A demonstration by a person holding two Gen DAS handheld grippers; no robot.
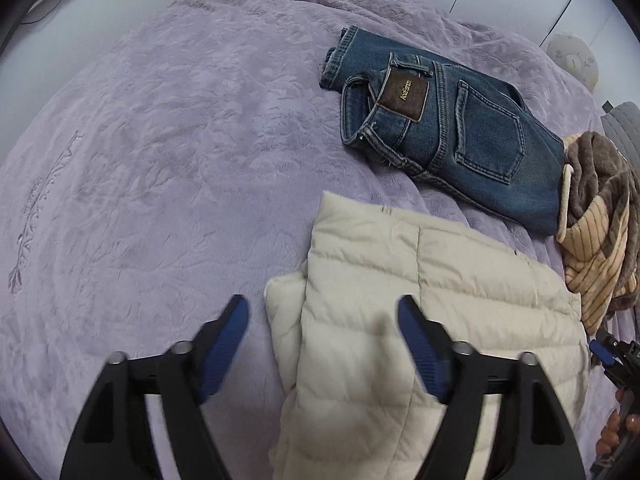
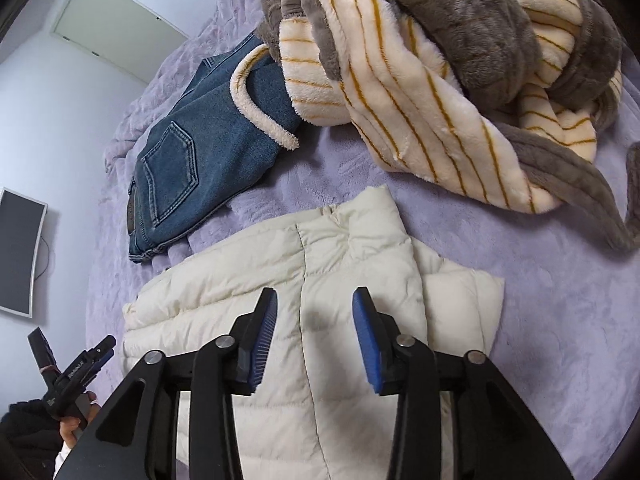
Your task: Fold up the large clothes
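Note:
A cream puffer jacket [image 1: 420, 300] lies folded on the lilac bed cover; it also shows in the right wrist view [image 2: 320, 264]. My left gripper [image 1: 324, 312] is open and empty, hovering over the jacket's left edge. My right gripper [image 2: 314, 308] is open and empty above the jacket's middle seam, near the collar. The right gripper also shows at the right edge of the left wrist view [image 1: 612, 354], and the left gripper at the lower left of the right wrist view [image 2: 86, 362].
Folded blue jeans [image 1: 452, 128] lie beyond the jacket, also in the right wrist view [image 2: 200, 148]. A crumpled brown and cream striped fleece robe [image 2: 460, 60] lies to the right [image 1: 600, 216]. The lilac bed cover [image 1: 160, 160] stretches left. A monitor [image 2: 18, 252] hangs on the wall.

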